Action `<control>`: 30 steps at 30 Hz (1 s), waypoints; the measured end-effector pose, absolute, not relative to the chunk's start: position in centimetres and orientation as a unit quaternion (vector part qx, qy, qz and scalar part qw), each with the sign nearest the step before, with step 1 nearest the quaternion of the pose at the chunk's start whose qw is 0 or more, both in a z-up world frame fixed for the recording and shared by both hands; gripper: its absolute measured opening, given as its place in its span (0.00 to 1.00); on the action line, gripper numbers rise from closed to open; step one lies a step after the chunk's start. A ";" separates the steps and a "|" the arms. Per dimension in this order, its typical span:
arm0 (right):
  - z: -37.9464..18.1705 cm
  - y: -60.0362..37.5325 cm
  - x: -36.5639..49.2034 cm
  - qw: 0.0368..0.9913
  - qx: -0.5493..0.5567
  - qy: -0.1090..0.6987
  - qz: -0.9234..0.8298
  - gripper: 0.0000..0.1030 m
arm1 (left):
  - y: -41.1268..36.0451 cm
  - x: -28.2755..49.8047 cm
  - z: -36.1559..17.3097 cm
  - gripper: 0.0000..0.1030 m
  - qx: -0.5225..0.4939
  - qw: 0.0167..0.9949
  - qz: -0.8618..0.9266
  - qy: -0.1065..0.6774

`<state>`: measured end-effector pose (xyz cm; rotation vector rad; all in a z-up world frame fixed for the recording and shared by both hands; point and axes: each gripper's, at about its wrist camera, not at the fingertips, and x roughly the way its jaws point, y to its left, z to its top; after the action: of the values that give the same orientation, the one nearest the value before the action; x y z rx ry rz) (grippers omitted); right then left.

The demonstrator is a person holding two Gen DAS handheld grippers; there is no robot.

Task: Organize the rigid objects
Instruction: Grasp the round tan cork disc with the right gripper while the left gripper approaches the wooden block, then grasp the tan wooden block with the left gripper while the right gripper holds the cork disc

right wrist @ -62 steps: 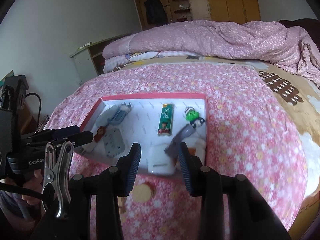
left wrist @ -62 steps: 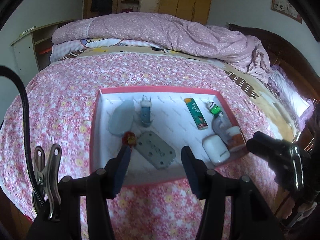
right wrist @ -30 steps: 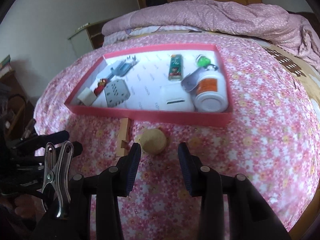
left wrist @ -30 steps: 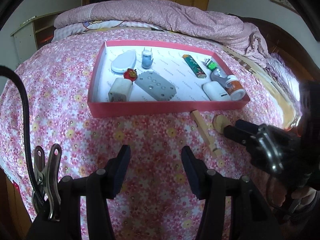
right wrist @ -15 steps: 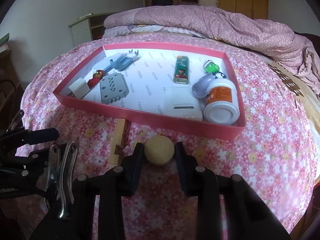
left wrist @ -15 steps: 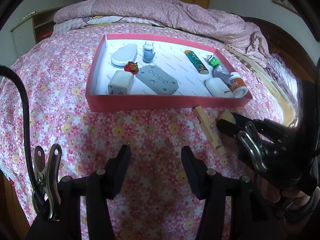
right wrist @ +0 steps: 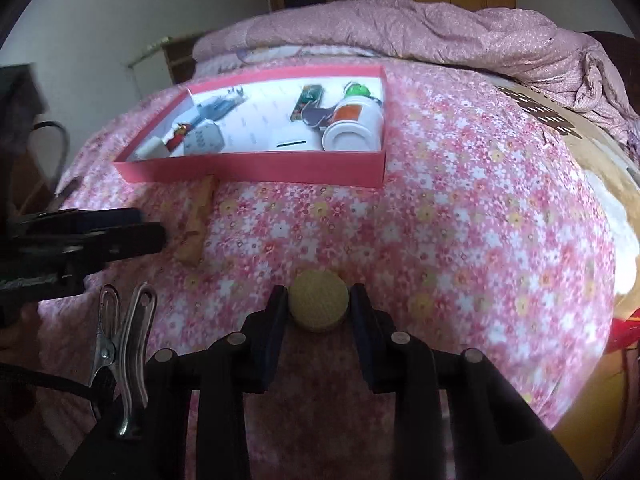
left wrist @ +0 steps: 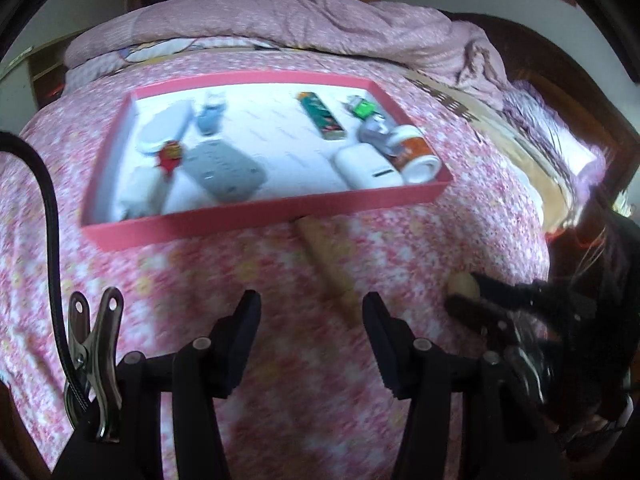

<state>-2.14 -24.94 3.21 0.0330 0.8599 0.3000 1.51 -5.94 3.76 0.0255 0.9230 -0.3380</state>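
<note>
Right claw (right wrist: 319,306) was clamped on the cork (right wrist: 318,305) — tray (right wrist: 256,168) lay straight ahead. Left claw (left wrist: 311,340) stood apart, empty, stick (left wrist: 326,258) just ahead.

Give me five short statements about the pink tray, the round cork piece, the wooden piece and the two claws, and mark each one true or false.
1. The right claw has the round cork piece between its fingers. True.
2. The wooden piece lies inside the pink tray. False: it lies on the floral bedspread, in front of the tray's near wall.
3. The left claw grips the wooden piece. False: its jaws stand open with nothing between them.
4. A white bottle with an orange label lies on its side in the tray. True.
5. The tray holds nothing. False: several small items lie in it.
</note>
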 end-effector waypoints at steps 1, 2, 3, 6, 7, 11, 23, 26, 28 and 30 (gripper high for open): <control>3.1 -25.1 -2.2 0.898 0.021 0.414 0.147 0.32 | -6.6 1.8 3.6 0.54 0.019 0.882 -0.162 0.443; 3.1 -25.2 -2.2 0.899 0.026 0.412 0.149 0.32 | -7.2 2.1 3.4 0.54 0.026 0.881 -0.161 0.443; 3.0 -25.3 -2.3 0.899 0.029 0.410 0.150 0.32 | -7.8 2.4 3.2 0.54 0.033 0.881 -0.159 0.445; 2.9 -25.6 -2.4 0.901 0.038 0.404 0.155 0.32 | -8.9 2.5 2.5 0.54 0.062 0.881 -0.144 0.445; 2.8 -25.7 -2.5 0.901 0.042 0.402 0.157 0.32 | -9.2 2.4 2.4 0.54 0.071 0.883 -0.142 0.443; 2.7 -26.2 -2.6 0.900 0.062 0.399 0.167 0.32 | -9.5 1.7 2.1 0.53 0.107 0.883 -0.126 0.439; 2.6 -26.4 -2.6 0.900 0.071 0.394 0.171 0.32 | -5.7 0.2 2.2 0.54 0.127 0.893 -0.056 0.428; 2.6 -26.4 -2.6 0.901 0.070 0.394 0.170 0.32 | -5.0 0.7 2.3 0.54 0.136 0.899 -0.022 0.415; 2.6 -26.4 -2.6 0.901 0.069 0.394 0.170 0.32 | -4.6 1.0 2.3 0.55 0.144 0.902 -0.005 0.407; 2.6 -26.4 -2.6 0.901 0.069 0.394 0.170 0.32 | -4.3 1.1 2.2 0.66 0.151 0.903 0.005 0.401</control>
<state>-2.57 -26.42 2.63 0.1436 0.8151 0.3509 1.08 -4.30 2.16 0.3117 0.8298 0.0107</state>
